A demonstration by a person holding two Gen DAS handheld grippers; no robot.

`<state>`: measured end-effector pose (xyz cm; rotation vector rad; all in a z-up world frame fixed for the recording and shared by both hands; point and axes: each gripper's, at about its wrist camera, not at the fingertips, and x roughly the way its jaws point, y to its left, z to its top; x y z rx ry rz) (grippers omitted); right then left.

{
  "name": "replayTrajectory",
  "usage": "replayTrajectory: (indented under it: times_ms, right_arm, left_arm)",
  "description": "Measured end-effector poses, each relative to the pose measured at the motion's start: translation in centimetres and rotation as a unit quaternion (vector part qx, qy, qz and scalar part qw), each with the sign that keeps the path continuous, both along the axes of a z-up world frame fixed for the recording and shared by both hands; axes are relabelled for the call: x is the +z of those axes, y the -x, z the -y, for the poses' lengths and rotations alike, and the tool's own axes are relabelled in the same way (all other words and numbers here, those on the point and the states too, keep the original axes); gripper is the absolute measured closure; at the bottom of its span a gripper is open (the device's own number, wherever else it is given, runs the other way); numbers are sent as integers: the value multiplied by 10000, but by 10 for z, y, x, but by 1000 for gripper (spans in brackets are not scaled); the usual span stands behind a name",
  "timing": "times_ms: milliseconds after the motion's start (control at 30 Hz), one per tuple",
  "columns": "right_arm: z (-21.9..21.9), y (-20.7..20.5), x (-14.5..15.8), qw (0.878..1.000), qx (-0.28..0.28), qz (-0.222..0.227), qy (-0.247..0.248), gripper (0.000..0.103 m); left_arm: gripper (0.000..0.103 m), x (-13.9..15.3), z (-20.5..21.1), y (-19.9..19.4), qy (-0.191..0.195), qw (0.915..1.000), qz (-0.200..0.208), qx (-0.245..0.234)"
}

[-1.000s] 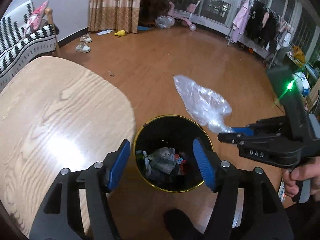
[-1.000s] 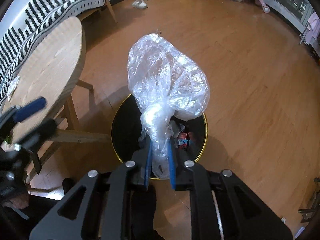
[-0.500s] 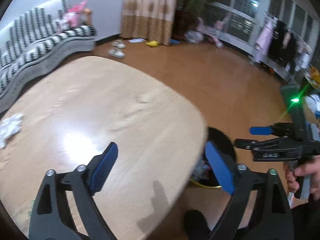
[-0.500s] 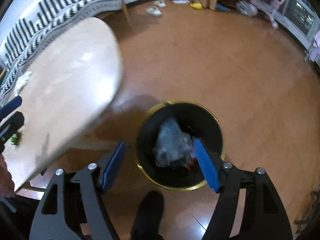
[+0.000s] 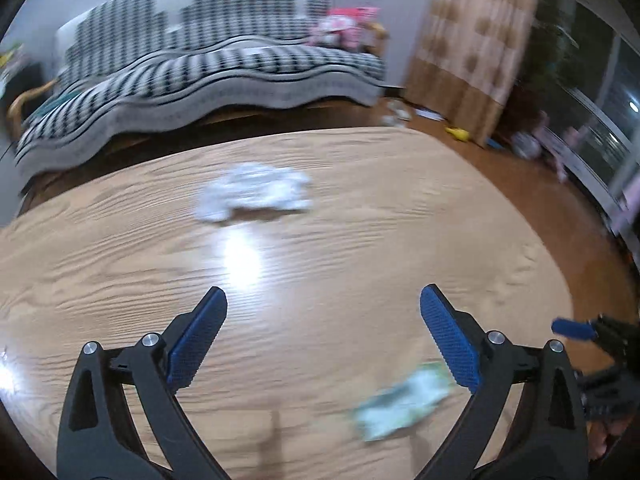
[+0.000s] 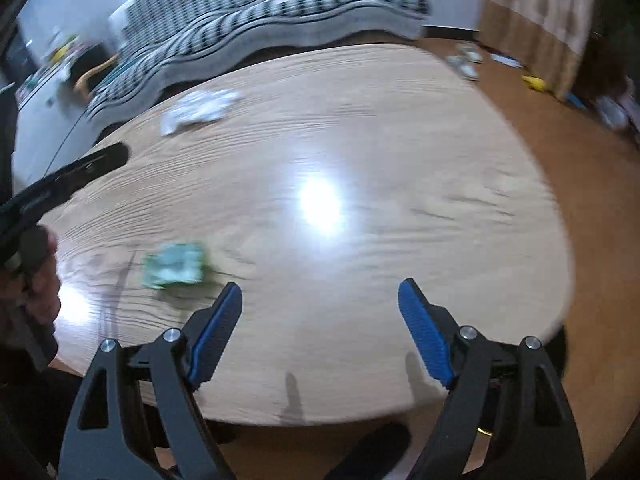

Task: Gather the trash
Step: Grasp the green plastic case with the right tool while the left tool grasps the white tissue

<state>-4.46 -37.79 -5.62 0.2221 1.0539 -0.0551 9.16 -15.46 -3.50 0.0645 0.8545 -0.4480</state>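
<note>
A crumpled white tissue [image 5: 252,194] [image 6: 200,110] lies toward the far side of the round wooden table [image 5: 360,240] [image 6: 400,140]. A small green wrapper [image 5: 404,404] [image 6: 174,266] lies near the front edge. My left gripper [image 5: 322,292] hovers over the table, its jaws opening wide with nothing between them; the wrapper sits just below its right finger. My right gripper [image 6: 320,284] is also opening and empty, with the wrapper to the left of its left finger. Each gripper shows at the edge of the other's view. Both views are motion-blurred.
A black-and-white striped sofa [image 5: 200,68] [image 6: 260,12] stands behind the table. A patterned curtain [image 5: 472,40] hangs at the right, with slippers [image 6: 464,60] and toys on the wooden floor [image 6: 580,160] beyond. A hand [image 6: 36,292] holds the left gripper at the left edge.
The right gripper let go of the clear plastic bag over the black bin. Both grippers then swung left from the bin to above the table, and their jaws widened.
</note>
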Motion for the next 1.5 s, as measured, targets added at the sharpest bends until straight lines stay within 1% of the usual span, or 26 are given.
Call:
replayTrajectory:
  times_ms: [133,233,300,333,400,467,533,567,600,633,667,700,767,967,1033,1133,1200,1267,1300,1333,1367,1400,1433,1467,1500]
  right_arm:
    - [-50,-32,-12,9989,403,-157,-186,25]
    - [-72,-50,-23,9981,523,-294,-166,27]
    - [-75,-58,-29,9976,544,-375,-196,33]
    - [-78,-63,-33,9973,551,-424,-225,34]
    - [-79,-68,-38,9970,568,-492,-210,41]
    - [-84,-70,-43,9965,623,-543,-160,45]
    - [-87,-71,-43,9962,691,-530,22,52]
    - [-88,-67,-43,9959,731,-524,25,63]
    - [-88,-66,-42,9956,777,-513,-48,70]
    - [-88,-64,-42,9954,804,-522,-58,70]
    - [-90,-65,-41,9953,830,-501,-10,75]
    - [-90,-64,-38,9954,842,-452,-8,82]
    - [-88,-62,-33,9957,830,-394,-114,83]
    - [-82,-54,-24,9958,855,-288,-167,86]
    - [-79,-50,-21,9956,881,-261,-196,87]
    - [-72,-43,-18,9954,882,-250,-261,88]
    - [-69,-41,-17,9958,854,-238,-243,88]
    - [-59,-34,-14,9966,761,-194,-254,88]
    - [-55,-31,-12,9969,716,-176,-256,89]
    - [-49,-28,-10,9974,655,-151,-261,89]
    - [-41,-23,-7,9980,559,-104,-280,90]
    - [-38,-19,-5,9983,502,-77,-279,90]
    - [-30,-13,-2,9988,402,-27,-281,91]
    - [-23,-10,-1,9990,332,0,-289,91]
    - [-15,-4,1,9993,218,42,-298,93]
  left_arm:
    - [9,-7,-41,-17,-63,9994,-101,327]
    - [9,-11,-63,-30,-73,9988,-150,465]
    - [9,-14,-71,-41,-85,9986,-187,494]
    - [9,-16,-73,-46,-104,9985,-202,490]
    - [9,-21,-75,-51,-155,9986,-218,467]
    - [9,-24,-73,-57,-195,9987,-238,414]
    - [8,-28,-66,-64,-247,9989,-203,336]
    - [7,-30,-63,-67,-276,9989,-179,322]
    - [7,-32,-55,-74,-338,9988,-141,327]
    - [7,-33,-49,-81,-393,9986,-126,338]
    - [7,-35,-44,-86,-426,9984,-118,340]
    - [7,-37,-37,-96,-457,9983,-107,349]
    - [7,-40,-20,-114,-514,9979,-108,367]
    - [7,-51,26,-158,-787,9958,-116,450]
    - [7,-53,40,-171,-801,9953,-85,536]
    - [7,-61,55,-185,-839,9946,-136,588]
    - [7,-70,65,-191,-1081,9922,-178,594]
    - [7,-78,72,-195,-1228,9908,-216,530]
    - [7,-78,71,-195,-1149,9916,-194,566]
    - [12,-79,68,-195,-997,9929,-294,584]
    - [26,-78,66,-195,-799,9947,-370,538]
    - [40,-75,65,-193,-852,9941,-294,598]
    - [59,-73,66,-192,-876,9941,-281,579]
    - [69,-71,65,-189,-853,9943,-329,546]
    - [72,-68,63,-187,-776,9947,-354,570]
